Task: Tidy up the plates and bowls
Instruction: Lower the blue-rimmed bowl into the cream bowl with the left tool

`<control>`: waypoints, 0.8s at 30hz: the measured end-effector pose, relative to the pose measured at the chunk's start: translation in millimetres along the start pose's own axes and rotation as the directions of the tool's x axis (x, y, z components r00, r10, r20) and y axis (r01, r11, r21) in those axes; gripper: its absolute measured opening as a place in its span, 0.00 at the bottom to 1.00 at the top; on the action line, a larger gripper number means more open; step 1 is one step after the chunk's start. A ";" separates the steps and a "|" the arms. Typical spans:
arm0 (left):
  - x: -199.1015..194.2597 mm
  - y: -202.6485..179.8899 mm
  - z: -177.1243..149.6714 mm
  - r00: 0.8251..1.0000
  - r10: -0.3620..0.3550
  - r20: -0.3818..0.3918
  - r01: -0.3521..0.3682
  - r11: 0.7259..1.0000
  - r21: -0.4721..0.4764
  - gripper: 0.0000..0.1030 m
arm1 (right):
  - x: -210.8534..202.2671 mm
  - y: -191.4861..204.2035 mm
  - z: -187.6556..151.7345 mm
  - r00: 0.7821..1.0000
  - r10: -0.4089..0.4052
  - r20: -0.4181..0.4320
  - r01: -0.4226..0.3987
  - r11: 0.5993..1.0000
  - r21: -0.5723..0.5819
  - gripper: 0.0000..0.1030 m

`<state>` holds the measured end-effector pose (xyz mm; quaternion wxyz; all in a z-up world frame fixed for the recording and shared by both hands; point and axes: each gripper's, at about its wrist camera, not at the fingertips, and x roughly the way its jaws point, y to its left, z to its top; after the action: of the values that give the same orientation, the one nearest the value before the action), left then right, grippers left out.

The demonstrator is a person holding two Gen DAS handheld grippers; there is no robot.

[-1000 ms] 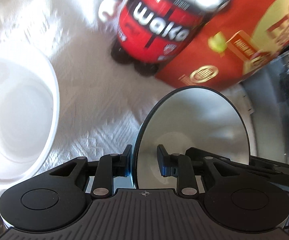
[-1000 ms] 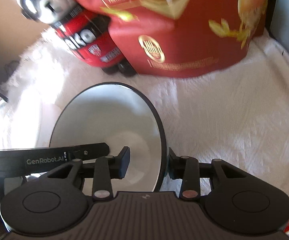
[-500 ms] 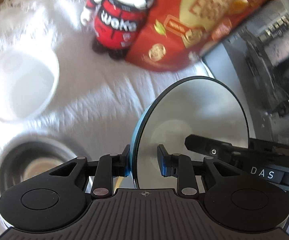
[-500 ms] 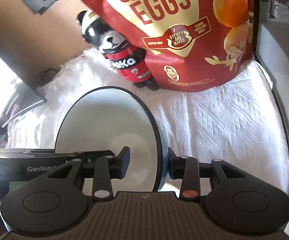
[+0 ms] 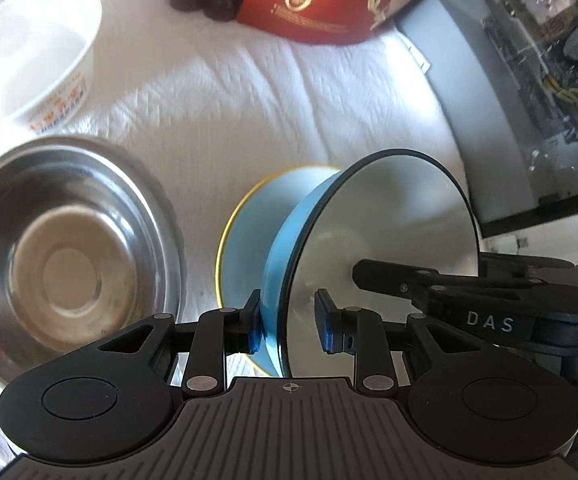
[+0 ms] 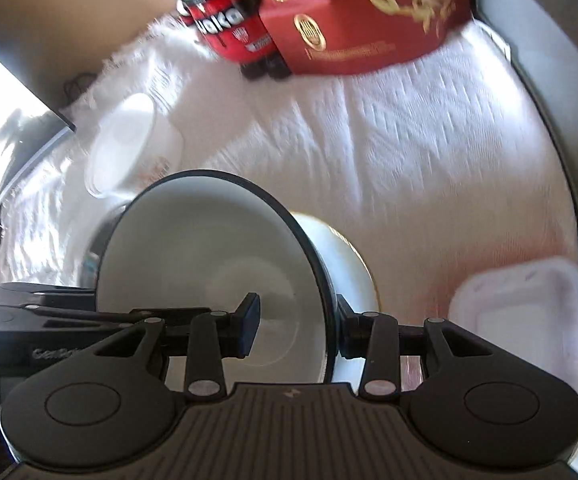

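A blue bowl [image 5: 389,220] with a pale inside and a dark rim hangs tilted on edge above the white cloth. My left gripper [image 5: 289,320] is shut on its near rim, one pad on the blue outside and one inside. In the right wrist view my right gripper [image 6: 295,320] is shut on the opposite rim of the same bowl [image 6: 209,248]. Right under the bowl lies a blue plate with a yellow rim [image 5: 245,240], partly hidden by it. A steel bowl [image 5: 69,264] stands to the plate's left. A white bowl with orange print [image 5: 37,52] sits further back on the left.
A red snack bag [image 5: 329,0] and a bear-shaped red bottle [image 6: 225,20] stand at the back of the cloth. A white plastic container [image 6: 521,320] lies at the near right. A glass-sided computer case [image 5: 529,80] borders the right edge.
Both grippers carried the blue bowl back from the red bag toward the near side. The steel bowl and the yellow-rimmed plate came into view under and beside it.
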<state>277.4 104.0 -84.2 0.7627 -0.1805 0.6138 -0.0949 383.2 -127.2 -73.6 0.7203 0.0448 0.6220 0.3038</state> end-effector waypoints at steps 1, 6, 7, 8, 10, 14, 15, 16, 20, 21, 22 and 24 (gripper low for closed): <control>1.8 1.1 -1.3 1.000 0.001 -0.005 -0.001 1.000 -0.003 0.28 | 3.4 -1.5 -2.0 1.000 -0.001 -0.009 0.001 1.000 0.004 0.38; 6.3 5.3 -5.4 1.000 0.019 -0.004 -0.019 1.000 -0.007 0.27 | 17.1 -8.4 -7.5 0.999 -0.014 -0.043 0.015 1.000 0.027 0.38; 6.3 6.2 -5.4 1.000 0.016 -0.001 -0.016 1.000 -0.014 0.27 | 18.5 -9.3 -7.4 0.999 -0.010 -0.046 0.011 0.999 0.030 0.38; 6.4 7.4 -5.1 1.000 0.012 -0.001 -0.012 1.000 -0.020 0.26 | 18.8 -9.6 -7.3 0.999 -0.008 -0.045 0.010 1.000 0.029 0.38; 6.4 8.8 -5.2 1.000 0.003 -0.001 -0.004 1.000 -0.026 0.26 | 18.7 -7.9 -7.2 0.999 -0.016 -0.035 0.017 1.000 0.017 0.38; 5.5 11.7 -4.9 1.000 -0.005 -0.002 0.004 0.999 -0.032 0.23 | 19.6 -6.7 -5.4 0.999 -0.028 -0.025 0.028 1.000 0.005 0.37; 4.5 13.1 -4.5 1.000 -0.007 0.000 0.007 0.999 -0.036 0.23 | 20.1 -6.9 -4.7 0.999 -0.028 -0.024 0.029 1.000 0.005 0.37; 3.1 13.9 -4.0 1.000 -0.006 0.006 0.007 0.999 -0.039 0.23 | 20.1 -6.8 -4.0 0.999 -0.030 -0.023 0.030 1.000 0.003 0.37; -4.0 16.0 -2.1 1.000 -0.001 0.021 0.002 0.999 -0.039 0.26 | 19.2 -6.1 -0.4 0.999 -0.040 -0.009 0.040 0.999 -0.010 0.37; -5.4 15.4 -1.7 1.000 0.003 0.024 -0.002 0.999 -0.032 0.23 | 19.1 -6.0 0.2 0.999 -0.039 -0.010 0.039 0.999 -0.007 0.37; -6.8 14.8 -1.7 1.000 0.007 0.026 -0.007 1.000 -0.027 0.23 | 19.1 -5.8 0.8 0.999 -0.039 -0.010 0.039 0.999 -0.009 0.37; -7.8 15.2 -1.0 1.000 0.007 0.023 -0.007 1.000 -0.026 0.23 | 18.4 -4.9 1.8 0.999 -0.046 -0.007 0.046 0.999 -0.019 0.37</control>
<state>273.5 120.6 -83.4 0.7677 -0.1894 0.6066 -0.0821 387.5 -121.5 -91.3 0.7251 0.0225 0.6226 0.2934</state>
